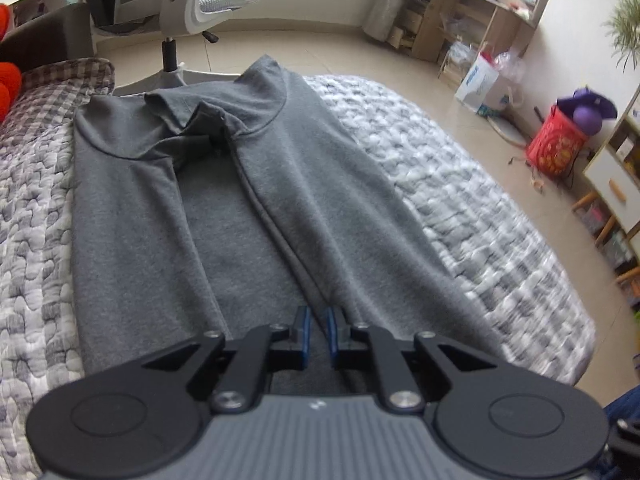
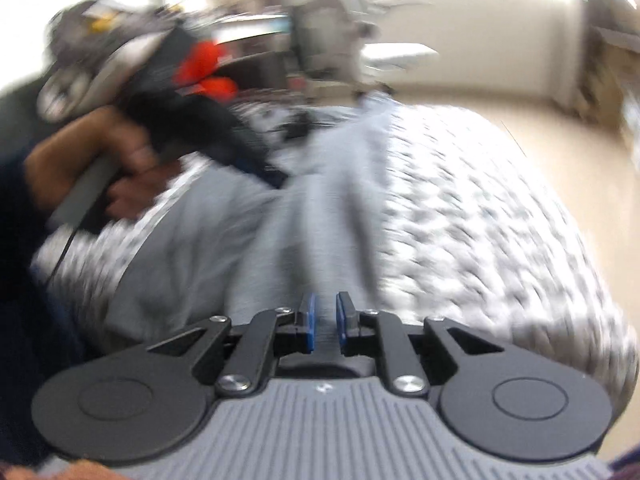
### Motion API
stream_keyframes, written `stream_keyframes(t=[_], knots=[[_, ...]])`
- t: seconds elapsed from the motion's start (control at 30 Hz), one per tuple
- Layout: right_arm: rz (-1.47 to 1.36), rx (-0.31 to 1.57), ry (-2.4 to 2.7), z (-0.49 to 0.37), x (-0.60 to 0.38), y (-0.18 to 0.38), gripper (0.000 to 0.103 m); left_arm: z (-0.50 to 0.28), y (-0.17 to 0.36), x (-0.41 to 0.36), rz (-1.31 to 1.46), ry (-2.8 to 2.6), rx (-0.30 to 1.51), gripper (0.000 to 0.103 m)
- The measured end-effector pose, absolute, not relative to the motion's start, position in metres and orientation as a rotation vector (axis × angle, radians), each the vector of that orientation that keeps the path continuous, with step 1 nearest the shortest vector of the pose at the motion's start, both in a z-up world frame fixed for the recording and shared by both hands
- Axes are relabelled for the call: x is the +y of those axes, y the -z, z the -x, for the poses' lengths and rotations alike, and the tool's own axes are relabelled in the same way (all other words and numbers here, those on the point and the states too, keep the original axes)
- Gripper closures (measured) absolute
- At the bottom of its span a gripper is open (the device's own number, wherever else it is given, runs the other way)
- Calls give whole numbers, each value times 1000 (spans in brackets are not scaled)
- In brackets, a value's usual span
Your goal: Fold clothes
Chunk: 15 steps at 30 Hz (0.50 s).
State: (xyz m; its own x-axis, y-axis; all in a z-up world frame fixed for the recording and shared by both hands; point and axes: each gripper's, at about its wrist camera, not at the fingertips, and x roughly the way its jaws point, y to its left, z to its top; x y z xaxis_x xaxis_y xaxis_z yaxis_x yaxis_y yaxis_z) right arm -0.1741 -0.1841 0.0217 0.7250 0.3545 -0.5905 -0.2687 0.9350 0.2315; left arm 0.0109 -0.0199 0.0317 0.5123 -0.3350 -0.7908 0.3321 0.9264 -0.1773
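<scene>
Grey knit shirt (image 1: 248,184) spread flat on a quilted grey-and-white bedspread (image 1: 460,184), collar end far from the camera, both side panels folded inward so their edges almost meet along the middle, a strip of the back layer showing between them. One short sleeve (image 1: 176,112) lying crumpled near the collar. Left gripper (image 1: 318,330) low over the near hem, blue pads (image 1: 306,328) parted by a narrow gap, nothing pinched between them, shirt fabric visible through the gap below. Beyond the bed, a white office chair (image 1: 208,4) on a pale tiled floor, wooden shelves (image 1: 472,12) against the far wall, a red bag (image 1: 556,144) with something purple on top to the right, an orange object (image 1: 10,76) at the left edge.

From the right wrist, heavily smeared by motion: right gripper (image 2: 325,322) with blue pads slightly apart and empty, hovering above the same shirt (image 2: 248,248), which reads paler here. To the left, a hand (image 2: 96,160) wrapped around the grey handle of the other gripper (image 2: 272,174), its tip down at the shirt's fold; contact there probable but too blurred to confirm. Bedspread (image 2: 480,208) filling the right side, chair and bright window only as streaks behind.
</scene>
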Motion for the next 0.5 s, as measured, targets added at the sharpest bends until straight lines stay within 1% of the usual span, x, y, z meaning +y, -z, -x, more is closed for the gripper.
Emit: stream_keyframes(t=[0.07, 0.1, 0.2, 0.3, 0.4, 0.5], knots=[[-211, 706, -311, 170, -197, -17, 69, -5, -30, -24, -1, 410, 964, 90], [-242, 722, -297, 168, -202, -14, 57, -2, -29, -26, -4, 415, 970, 90], [-286, 772, -304, 164, -208, -5, 56, 7, -24, -32, -20, 425, 981, 89], [-306, 782, -324, 164, -209, -5, 55, 12, -21, -35, -19, 413, 984, 89], [-363, 790, -321, 167, -215, -2, 69, 14, -21, -31, 24, 392, 994, 89], [-443, 818, -339, 168, -224, 2, 69, 21, -21, -31, 35, 371, 995, 89]])
